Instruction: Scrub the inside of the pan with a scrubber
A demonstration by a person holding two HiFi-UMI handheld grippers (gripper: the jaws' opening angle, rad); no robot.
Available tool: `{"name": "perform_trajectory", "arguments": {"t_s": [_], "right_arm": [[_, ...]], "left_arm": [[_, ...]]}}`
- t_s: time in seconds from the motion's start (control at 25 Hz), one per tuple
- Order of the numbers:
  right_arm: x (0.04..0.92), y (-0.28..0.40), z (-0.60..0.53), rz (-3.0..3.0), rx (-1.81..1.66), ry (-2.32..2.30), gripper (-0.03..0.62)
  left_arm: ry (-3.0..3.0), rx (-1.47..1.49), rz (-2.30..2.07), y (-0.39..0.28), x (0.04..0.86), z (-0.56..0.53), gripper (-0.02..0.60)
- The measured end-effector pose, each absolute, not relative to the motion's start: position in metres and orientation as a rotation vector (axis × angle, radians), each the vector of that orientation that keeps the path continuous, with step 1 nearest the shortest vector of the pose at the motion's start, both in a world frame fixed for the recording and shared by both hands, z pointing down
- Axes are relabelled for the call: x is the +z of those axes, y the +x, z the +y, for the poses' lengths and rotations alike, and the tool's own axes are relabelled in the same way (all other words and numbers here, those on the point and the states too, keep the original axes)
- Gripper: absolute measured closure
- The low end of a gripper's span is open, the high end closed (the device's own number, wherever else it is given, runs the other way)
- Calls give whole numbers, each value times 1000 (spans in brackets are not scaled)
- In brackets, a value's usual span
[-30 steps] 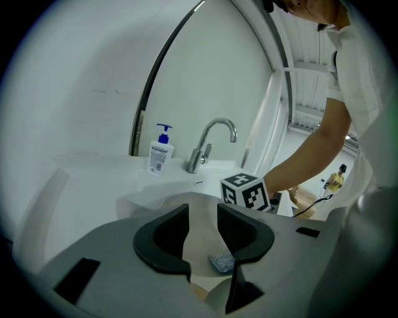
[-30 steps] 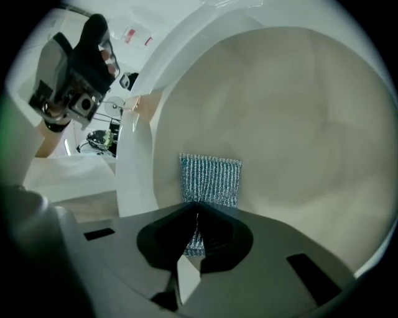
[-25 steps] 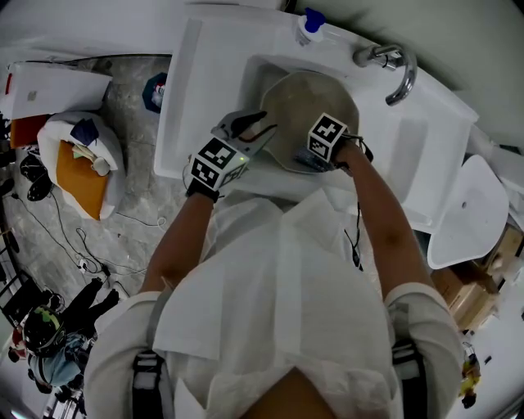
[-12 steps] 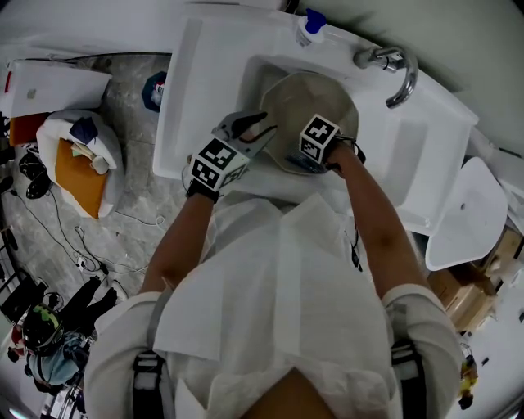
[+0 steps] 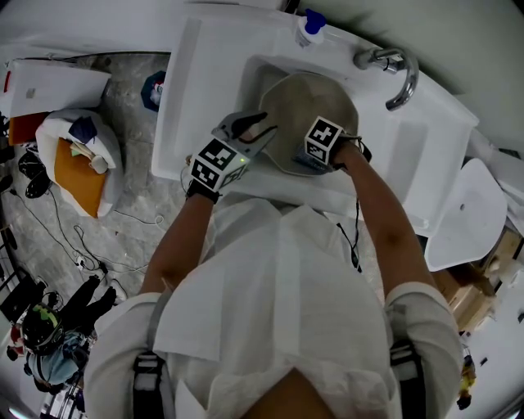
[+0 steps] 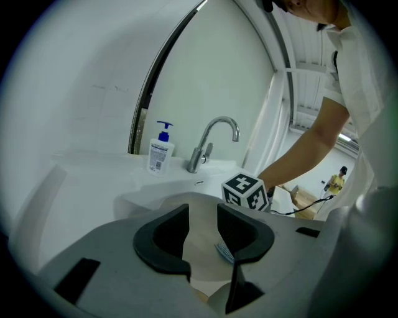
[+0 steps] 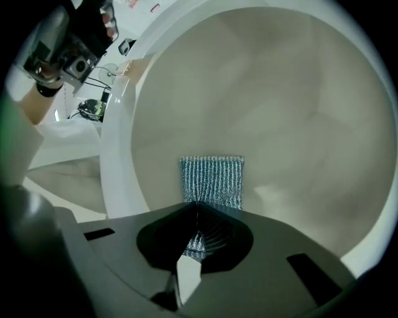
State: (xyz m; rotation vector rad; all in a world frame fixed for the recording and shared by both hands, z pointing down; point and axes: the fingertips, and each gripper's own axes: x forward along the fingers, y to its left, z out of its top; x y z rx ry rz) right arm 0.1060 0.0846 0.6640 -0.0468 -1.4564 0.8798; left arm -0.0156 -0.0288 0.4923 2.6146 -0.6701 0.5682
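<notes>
Grey mottled floor (image 5: 123, 106) runs along one side of a long white moulded surface (image 5: 205, 90) with a basin sunk into it, and that is where the work sits.

Down in the basin stands a round pan (image 5: 311, 98), pale beige inside with a thick white rim, tipped so its inside faces the person. Flat against its inner wall, low and near the middle, lies a small rectangular scrubber (image 7: 211, 180) of blue-grey woven mesh. The right tool (image 7: 198, 208) is clenched tight on the scrubber's near end, the mesh bunched into the pinch, with the free end spread on the beige surface. Its black-and-white marker cube rides just above the pan's near rim, a bare forearm behind it.

At the pan's left edge the left tool (image 6: 202, 214) is grasping the pan, its dark jaws closed to a narrow gap that the beige fills. A sliver of blue mesh shows past the right-hand jaw.

Behind the basin a curved chrome tap (image 5: 401, 74) arches over the pan's far side. Left of it, a white pump bottle with a blue top (image 5: 309, 24) stands on the rim of the surface. On the floor to the left, well apart, slumps a white bag with something orange inside (image 5: 78, 168).
</notes>
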Motion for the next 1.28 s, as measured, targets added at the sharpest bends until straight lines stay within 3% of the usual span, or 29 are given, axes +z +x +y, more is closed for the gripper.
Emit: {"name": "perform_trajectory", "arguments": {"t_s": [0.4,0.76,1.28], "right_arm": [[679,165,35,-1303,652,30,579],[689,171,-1,-1290,419,129,579],[672,107,78,-1417,913,9,579]], "left_arm": [[2608,581,-662,-15,496,-28,431],[2606,583,-657,-16,496,-25,431],[2609,577,-652,-15,495,-24,431]]}}
